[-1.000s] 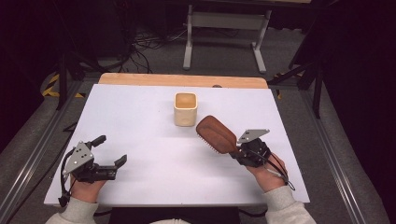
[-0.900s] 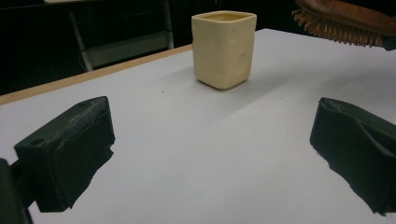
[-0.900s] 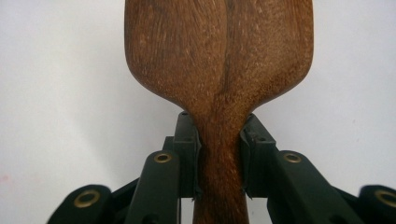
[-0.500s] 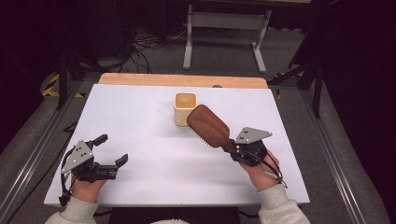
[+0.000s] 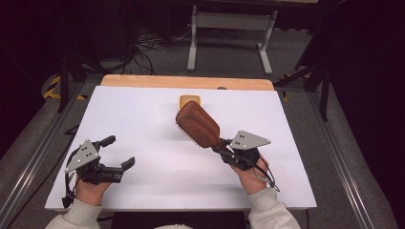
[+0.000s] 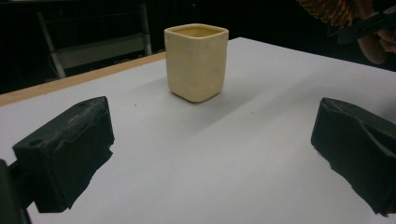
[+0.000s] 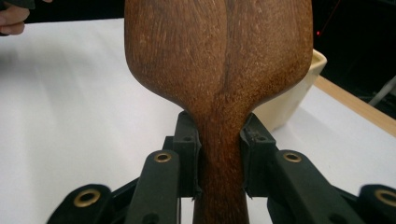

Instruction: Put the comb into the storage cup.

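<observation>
A brown wooden hairbrush [image 5: 197, 125] is lifted above the white table [image 5: 143, 124], its head over the near side of a cream square cup [image 5: 189, 101]. My right gripper [image 5: 223, 149] is shut on the brush's handle [image 7: 219, 158], bristles facing down to the left. Behind the brush head in the right gripper view is the cup [image 7: 292, 100]. My left gripper [image 5: 117, 152] rests open at the table's front left, nothing between its jaws. The left gripper view has the cup [image 6: 196, 60] upright ahead and the brush's bristles [image 6: 327, 9] at top right.
A wooden strip [image 5: 186, 82] runs along the table's far edge. Beyond it stand a white metal frame [image 5: 229, 28], cables on the floor and dark stands. A rail [image 5: 334, 157] runs along the right side of the table.
My right gripper has carried the brush up and to the left, from beside the cup to over its near edge. The left gripper has stayed put.
</observation>
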{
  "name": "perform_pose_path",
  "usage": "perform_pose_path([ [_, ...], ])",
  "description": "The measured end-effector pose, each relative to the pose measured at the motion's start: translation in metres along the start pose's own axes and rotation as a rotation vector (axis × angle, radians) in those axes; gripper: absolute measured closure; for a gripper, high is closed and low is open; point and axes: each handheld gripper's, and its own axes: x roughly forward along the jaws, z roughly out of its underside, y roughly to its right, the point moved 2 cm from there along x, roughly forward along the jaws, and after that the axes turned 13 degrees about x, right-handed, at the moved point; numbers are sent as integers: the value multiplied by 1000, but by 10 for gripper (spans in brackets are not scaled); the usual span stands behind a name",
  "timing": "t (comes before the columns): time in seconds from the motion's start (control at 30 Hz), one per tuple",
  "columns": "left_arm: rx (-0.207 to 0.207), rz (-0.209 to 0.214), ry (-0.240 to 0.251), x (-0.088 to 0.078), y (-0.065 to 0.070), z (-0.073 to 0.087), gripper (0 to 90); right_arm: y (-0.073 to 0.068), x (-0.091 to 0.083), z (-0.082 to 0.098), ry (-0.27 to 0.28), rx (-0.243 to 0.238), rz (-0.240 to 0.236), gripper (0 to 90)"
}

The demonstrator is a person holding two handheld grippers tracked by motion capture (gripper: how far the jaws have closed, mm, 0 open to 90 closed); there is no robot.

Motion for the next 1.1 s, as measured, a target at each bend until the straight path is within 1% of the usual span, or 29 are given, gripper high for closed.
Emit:
perform_pose_path([
  [0.1,-10,22,3,2,0,-4,2,-5,8,1,36,-3,-15,723],
  [0.13,-17,25,12,3,-1,-5,2,-7,10,1,41,-5,-21,723],
  [0.17,-34,37,21,4,0,-6,2,-8,12,1,43,-8,-24,723],
  [0.27,-34,51,21,6,0,-10,1,-14,19,3,57,-22,-36,723],
  [0.33,-33,53,17,7,0,-12,1,-17,22,5,65,-25,-43,723],
  [0.4,-35,66,23,10,1,-17,2,-18,24,6,68,-30,-46,723],
  [0.47,-42,85,17,13,2,-22,3,-19,25,7,75,-25,-50,722],
  [0.57,-28,102,12,18,3,-29,3,-20,26,9,86,-29,-59,722],
  [0.6,-31,108,18,19,4,-32,2,-20,26,9,89,-26,-60,722],
  [0.67,-19,115,19,23,4,-38,3,-20,28,10,91,-30,-62,722],
  [0.73,-16,121,26,25,4,-42,3,-21,29,12,96,-29,-61,722],
  [0.87,-25,148,31,33,5,-53,4,-21,30,13,97,-27,-65,722],
  [1.0,-37,164,39,40,6,-62,6,-21,30,13,102,-31,-65,722],
  [1.1,-38,176,38,46,6,-68,9,-22,31,13,104,-32,-64,722],
])
